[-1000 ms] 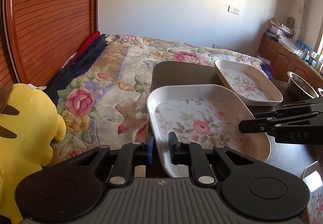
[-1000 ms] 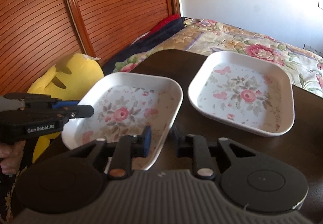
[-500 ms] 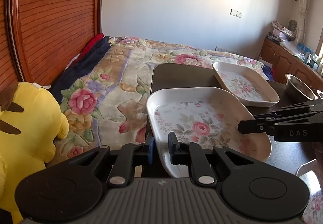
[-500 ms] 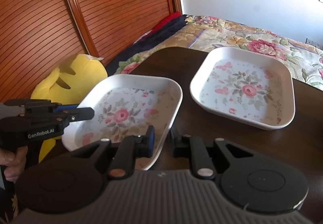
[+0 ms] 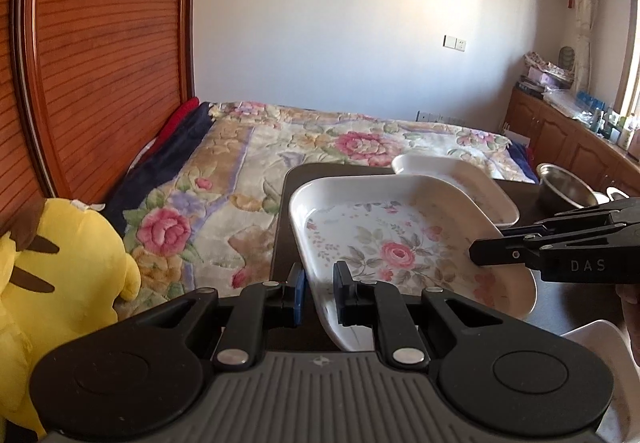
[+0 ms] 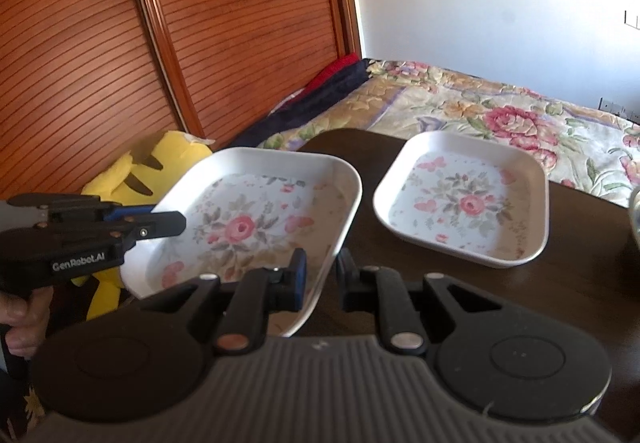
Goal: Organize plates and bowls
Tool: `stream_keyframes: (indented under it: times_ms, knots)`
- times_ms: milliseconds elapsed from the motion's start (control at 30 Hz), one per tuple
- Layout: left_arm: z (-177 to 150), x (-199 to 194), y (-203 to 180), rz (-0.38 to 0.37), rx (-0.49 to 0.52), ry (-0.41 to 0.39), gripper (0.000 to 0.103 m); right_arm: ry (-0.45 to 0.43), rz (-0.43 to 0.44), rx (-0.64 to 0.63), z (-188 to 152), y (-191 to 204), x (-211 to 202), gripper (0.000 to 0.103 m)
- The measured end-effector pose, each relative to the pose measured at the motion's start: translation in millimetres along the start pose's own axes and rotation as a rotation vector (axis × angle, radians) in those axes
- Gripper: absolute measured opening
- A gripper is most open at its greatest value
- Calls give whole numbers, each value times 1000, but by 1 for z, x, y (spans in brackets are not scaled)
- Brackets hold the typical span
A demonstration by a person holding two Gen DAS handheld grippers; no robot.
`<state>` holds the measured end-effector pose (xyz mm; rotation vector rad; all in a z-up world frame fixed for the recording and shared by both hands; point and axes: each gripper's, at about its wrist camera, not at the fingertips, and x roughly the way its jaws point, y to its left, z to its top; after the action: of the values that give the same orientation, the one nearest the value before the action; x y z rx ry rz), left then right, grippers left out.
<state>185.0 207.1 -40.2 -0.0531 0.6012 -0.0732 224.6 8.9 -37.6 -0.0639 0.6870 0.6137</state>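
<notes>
The white square floral plate (image 6: 256,219), clamped at opposite rims by the left gripper (image 5: 318,293) and right gripper (image 6: 320,279), has risen off the dark desk (image 6: 520,299) at its left edge, ready to stack on its twin (image 6: 464,199).

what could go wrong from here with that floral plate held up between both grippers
1. The held plate is pinched only at its thin rim by the left gripper and right gripper; if one pulls unevenly, the rim may slip out.
2. It hangs partly beyond the table edge, so a drop might miss the table and land toward the bed.
3. The second plate lies close; lowering carelessly may knock rim against rim.
</notes>
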Motion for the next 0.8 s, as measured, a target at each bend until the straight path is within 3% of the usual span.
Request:
stream_keyframes:
  times_ms: [800]
  knots:
    - [2, -64, -70, -57, 88, -90, 16, -123, -49, 27, -23, -16, -94, 18]
